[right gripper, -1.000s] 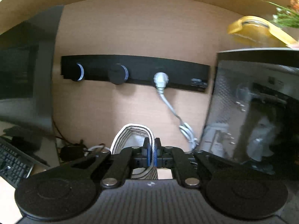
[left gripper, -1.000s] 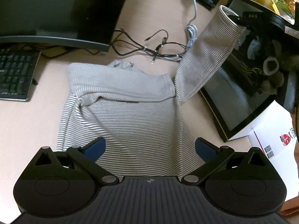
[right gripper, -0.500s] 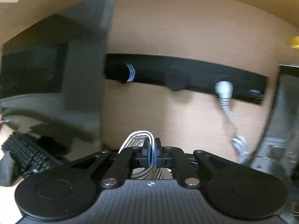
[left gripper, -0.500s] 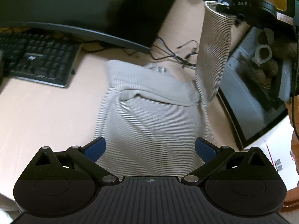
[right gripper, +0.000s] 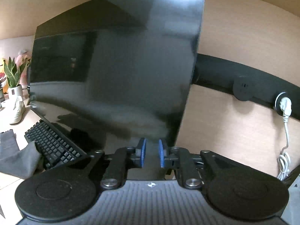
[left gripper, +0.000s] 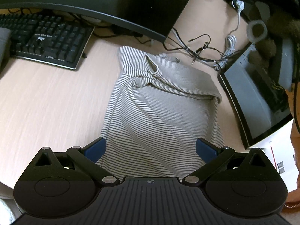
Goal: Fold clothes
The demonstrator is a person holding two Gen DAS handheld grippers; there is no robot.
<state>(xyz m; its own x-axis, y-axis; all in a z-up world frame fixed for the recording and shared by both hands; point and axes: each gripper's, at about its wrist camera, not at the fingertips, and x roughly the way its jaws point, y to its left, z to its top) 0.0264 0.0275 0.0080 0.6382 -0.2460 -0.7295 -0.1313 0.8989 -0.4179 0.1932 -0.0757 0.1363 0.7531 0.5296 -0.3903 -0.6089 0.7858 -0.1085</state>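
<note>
A grey-and-white striped sweater (left gripper: pixel 159 116) lies on the light wooden desk (left gripper: pixel 46 101) in the left wrist view. Both sleeves are folded across its upper part, and a cuff (left gripper: pixel 151 65) lies near the top left. My left gripper (left gripper: pixel 150 148) is open and empty, with its blue pads over the sweater's lower hem. My right gripper (right gripper: pixel 151 152) is slightly open and empty. It points at a dark monitor (right gripper: pixel 120 71), and the sweater is out of its view.
A black keyboard (left gripper: pixel 46 39) lies left of the sweater under the monitor (left gripper: pixel 93 0). Loose cables (left gripper: pixel 202 52) lie behind it. A glass-sided computer case (left gripper: pixel 262 97) stands to the right on a white box (left gripper: pixel 277 161). A grey cloth (right gripper: pixel 16 157) lies by the keyboard.
My right gripper has let go of the raised sleeve, which now lies folded across the sweater. That gripper swung left to face the monitor. My left gripper view shifted leftwards.
</note>
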